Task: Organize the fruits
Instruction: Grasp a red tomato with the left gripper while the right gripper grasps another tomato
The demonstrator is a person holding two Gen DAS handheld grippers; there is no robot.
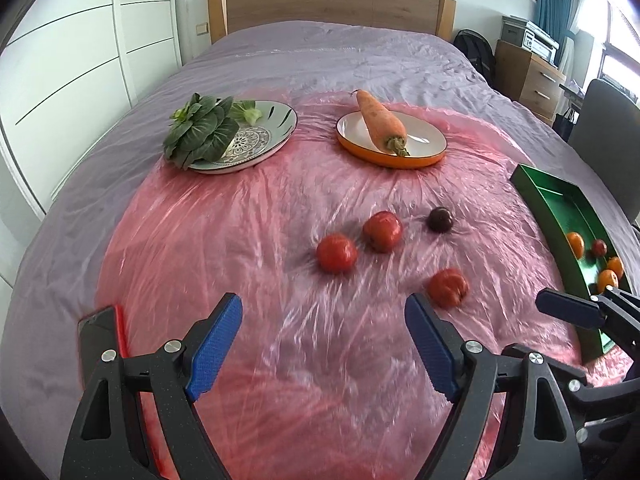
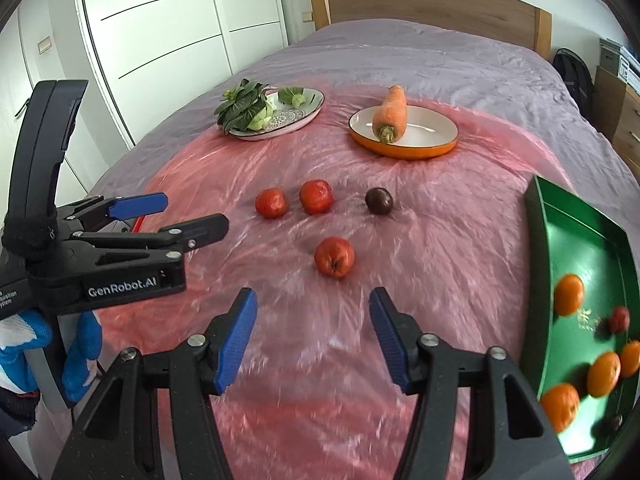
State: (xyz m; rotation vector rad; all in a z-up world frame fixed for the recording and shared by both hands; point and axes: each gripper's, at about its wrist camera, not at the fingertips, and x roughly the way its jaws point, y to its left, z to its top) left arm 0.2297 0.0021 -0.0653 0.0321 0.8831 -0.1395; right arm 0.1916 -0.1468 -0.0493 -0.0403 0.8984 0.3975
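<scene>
Four loose fruits out on the pink plastic sheet (image 2: pixel 440 240): two red ones side by side, left red fruit (image 2: pixel 271 202) and middle red fruit (image 2: pixel 316 196), nearly touching; a dark plum (image 2: pixel 379 201) off to their right, clearly apart; nearest red fruit (image 2: pixel 334 257) alone, closer to the camera. Over on the right edge, green tray (image 2: pixel 540 240) tilted in view, holding several oranges, one being the far orange (image 2: pixel 569 294), plus a small red fruit (image 2: pixel 619 319) among them. Right gripper (image 2: pixel 313 336) hanging just short of the nearest red fruit, blue fingers (image 2: pixel 236 340) spread wide, nothing between them. Left gripper (image 1: pixel 324 344) likewise gaping wide and empty, above bare sheet, with the nearest fruit just beyond its right fingertip in the left wrist view. Seen from the right wrist, a blue-and-white glove (image 2: pixel 84 352) below the left tool's black body. Further back, carrot (image 2: pixel 390 114) lying across the rim of an orange-edged plate (image 2: pixel 432 140), stalk end toward the camera; leafy greens (image 2: pixel 244 106) spilling over the left side of a patterned plate (image 2: pixel 304 114). All of it on a bed (image 2: pixel 440 60) with a lilac cover, wooden headboard (image 2: pixel 432 4) behind. A dark phone with a red edge (image 1: pixel 102 336) by the left fingers.
</scene>
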